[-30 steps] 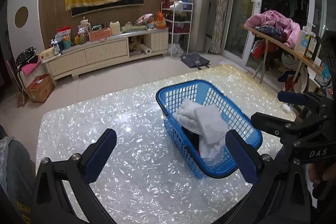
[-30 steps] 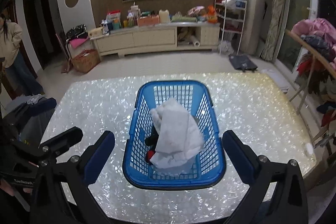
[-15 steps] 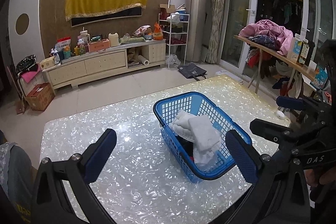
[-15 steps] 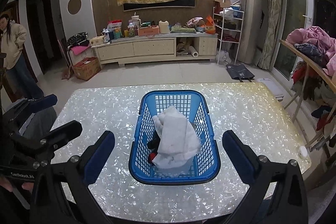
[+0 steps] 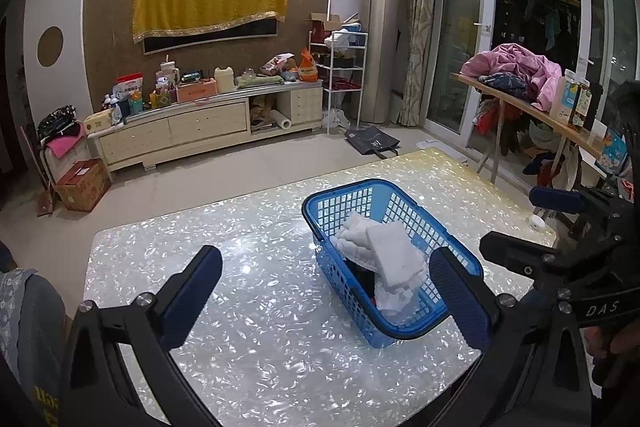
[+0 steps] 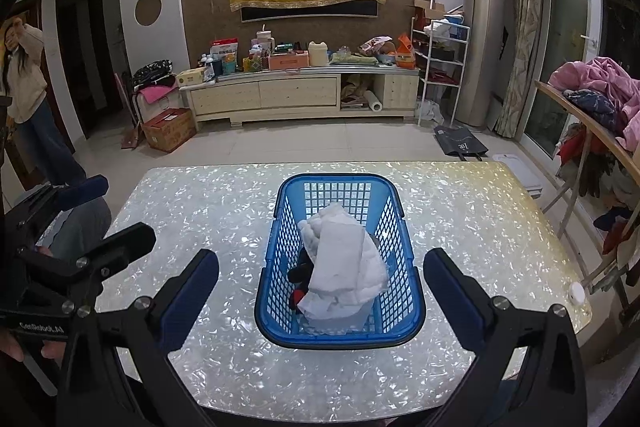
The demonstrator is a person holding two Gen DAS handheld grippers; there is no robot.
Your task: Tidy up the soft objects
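Observation:
A blue plastic basket (image 6: pixel 406 267) stands on the shiny pearl-patterned table (image 6: pixel 208 211). White folded cloths (image 6: pixel 340 259) lie piled in it over dark and red items. The basket also shows in the left wrist view (image 5: pixel 460 255), with the white cloths (image 5: pixel 390 255) inside. My right gripper (image 6: pixel 320 295) is open and empty, held back above the table's near edge in front of the basket. My left gripper (image 5: pixel 326 299) is open and empty, to the left of the basket and back from it. Each gripper shows at the edge of the other's view.
A small white round object (image 6: pixel 576 293) lies at the table's right edge. A side table with pink clothes (image 6: pixel 600 83) stands to the right. A low cabinet (image 6: pixel 300 95) lines the far wall. A person (image 6: pixel 24 99) stands at far left.
Both grippers have pulled back and up from the basket, which now looks smaller and farther. The basket and cloths have not moved. Both stay open.

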